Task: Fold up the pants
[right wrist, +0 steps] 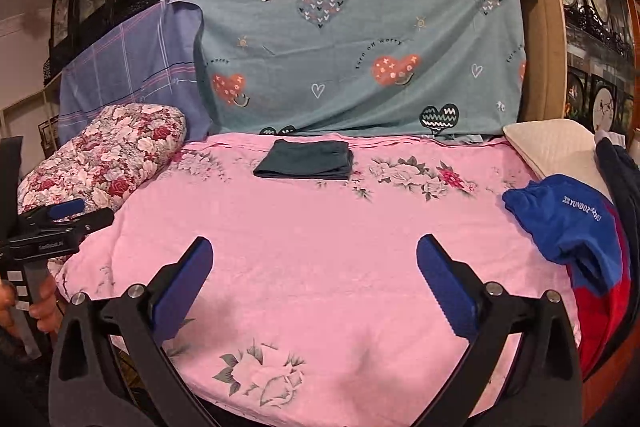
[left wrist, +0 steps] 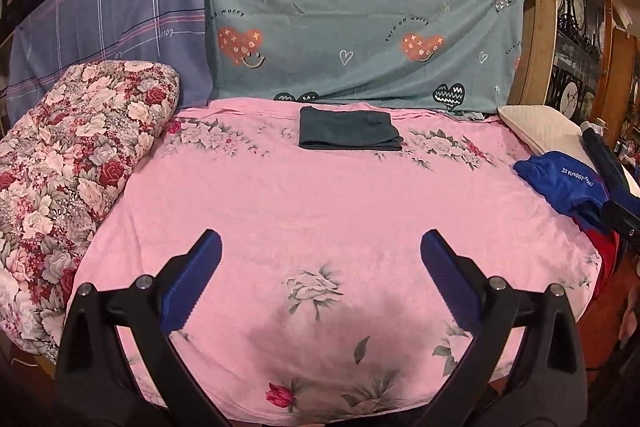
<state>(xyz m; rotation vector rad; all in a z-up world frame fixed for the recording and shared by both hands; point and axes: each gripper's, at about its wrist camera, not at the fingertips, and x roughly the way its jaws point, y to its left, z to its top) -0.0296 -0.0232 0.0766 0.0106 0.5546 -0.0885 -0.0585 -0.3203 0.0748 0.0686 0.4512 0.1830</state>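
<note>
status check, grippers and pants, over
Left gripper open, empty, above pink sheet. Right gripper open, empty. Dark pants folded flat at far edge. Blue garment heaped at right, untouched.

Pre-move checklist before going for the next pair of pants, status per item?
1. Left gripper open, nothing held: ok.
2. Right gripper open, nothing held: ok.
3. Folded dark pants parked flat at the far edge of the pink floral sheet, out of the work area: ok.
4. Next garment, the blue garment lettered YUNDOZ, bunched on the pile at the right edge: ok to reach, not flat.
5. Whether that blue garment is pants: cannot tell.
6. Middle of the sheet free for spreading: ok.
</note>
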